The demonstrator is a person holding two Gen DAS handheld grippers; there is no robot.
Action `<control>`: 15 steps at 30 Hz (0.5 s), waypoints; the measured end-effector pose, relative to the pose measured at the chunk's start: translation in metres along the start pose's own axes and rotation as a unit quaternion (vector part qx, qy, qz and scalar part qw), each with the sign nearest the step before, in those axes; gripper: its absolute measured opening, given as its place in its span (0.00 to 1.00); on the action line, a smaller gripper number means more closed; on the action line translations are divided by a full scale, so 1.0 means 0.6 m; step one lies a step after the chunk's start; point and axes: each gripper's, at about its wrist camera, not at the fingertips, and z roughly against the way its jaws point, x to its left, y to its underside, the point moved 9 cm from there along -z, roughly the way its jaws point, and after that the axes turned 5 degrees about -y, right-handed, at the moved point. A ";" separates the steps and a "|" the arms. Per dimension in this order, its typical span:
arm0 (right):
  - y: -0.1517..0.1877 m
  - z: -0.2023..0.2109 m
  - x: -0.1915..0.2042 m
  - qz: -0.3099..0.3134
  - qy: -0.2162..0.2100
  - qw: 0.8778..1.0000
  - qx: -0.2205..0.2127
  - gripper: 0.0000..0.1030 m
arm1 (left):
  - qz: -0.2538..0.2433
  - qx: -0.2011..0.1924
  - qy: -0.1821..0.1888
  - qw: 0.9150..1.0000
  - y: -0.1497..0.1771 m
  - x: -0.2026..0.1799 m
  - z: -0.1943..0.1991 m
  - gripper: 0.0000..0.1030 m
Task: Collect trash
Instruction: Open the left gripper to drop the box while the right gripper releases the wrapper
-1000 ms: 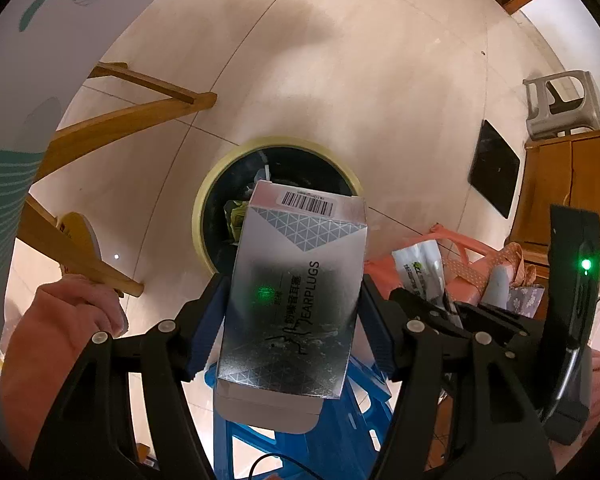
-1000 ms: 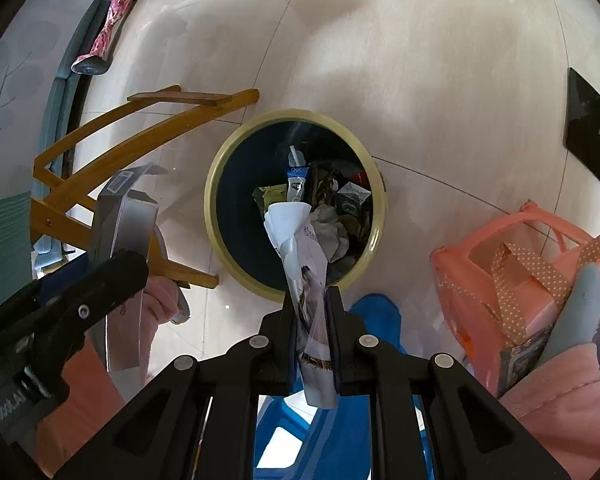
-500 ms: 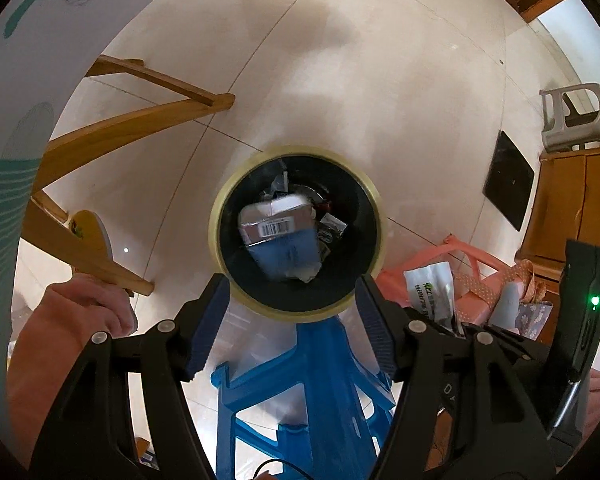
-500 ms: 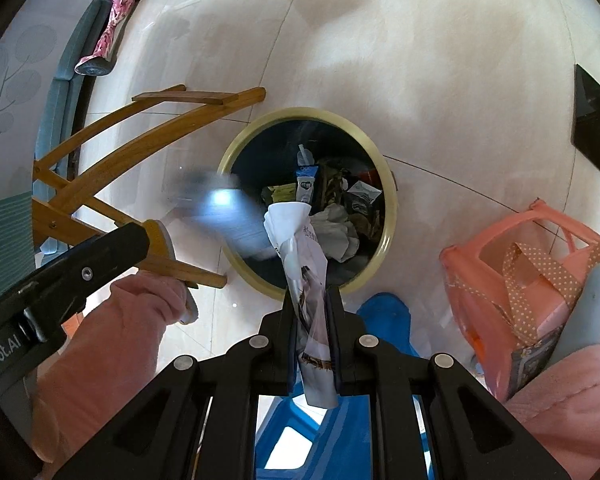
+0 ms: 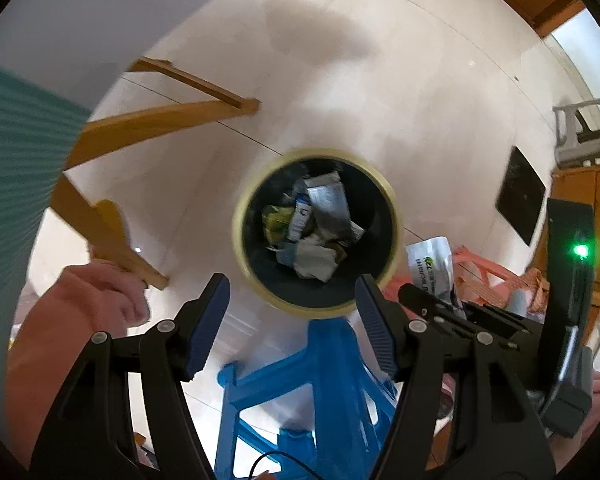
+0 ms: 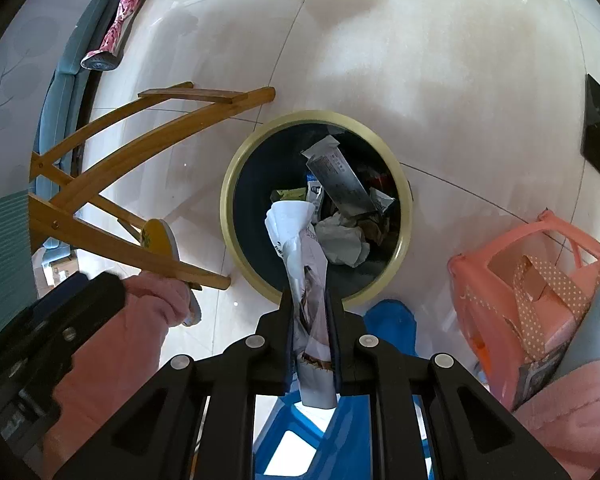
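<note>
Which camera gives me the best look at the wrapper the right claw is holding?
The right wrist view: the wrapper runs up the middle, pinched in the right claw above the bin. The left wrist view shows only its printed top end at the right edge, motion-blurred.

Left tongs (image 5: 292, 312) gape wide; right tongs (image 6: 311, 312) clamped.

Print in view, hardly any of it legible

Wrapper (image 5: 432, 268) pinched in my right gripper (image 6: 311, 300) has a green logo + a line of dark print, too small & tilted to read. Silver box (image 6: 342, 184) lying in the bin (image 6: 236, 184) carries rows of text, also unreadable from here. Blue-white pack (image 5: 300, 220) in there shows print, too blurred.
</note>
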 end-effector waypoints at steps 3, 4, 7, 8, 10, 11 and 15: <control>-0.002 -0.002 0.005 0.001 0.000 1.000 0.000 0.12 | 0.011 -0.005 -0.017 1.000 0.010 0.011 0.015 0.60; -0.004 -0.002 0.009 0.003 0.000 1.000 -0.001 0.12 | 0.013 -0.007 -0.019 1.000 0.013 0.013 0.021 0.60; -0.010 0.001 0.016 0.004 -0.003 1.000 -0.008 0.22 | 0.012 -0.017 -0.033 0.999 0.017 0.021 0.033 0.61; -0.012 0.002 0.019 0.003 -0.005 1.000 -0.011 0.31 | 0.011 -0.019 -0.036 0.999 0.019 0.023 0.036 0.61; -0.017 0.006 0.022 -0.001 -0.006 1.000 -0.018 0.45 | 0.010 -0.021 -0.040 0.999 0.022 0.026 0.041 0.61; -0.020 0.008 0.024 -0.003 -0.007 1.000 -0.022 0.47 | 0.010 -0.022 -0.042 0.999 0.023 0.027 0.043 0.61; -0.026 0.015 0.025 -0.006 -0.009 1.000 -0.027 0.55 | 0.011 -0.023 -0.043 0.999 0.021 0.030 0.050 0.61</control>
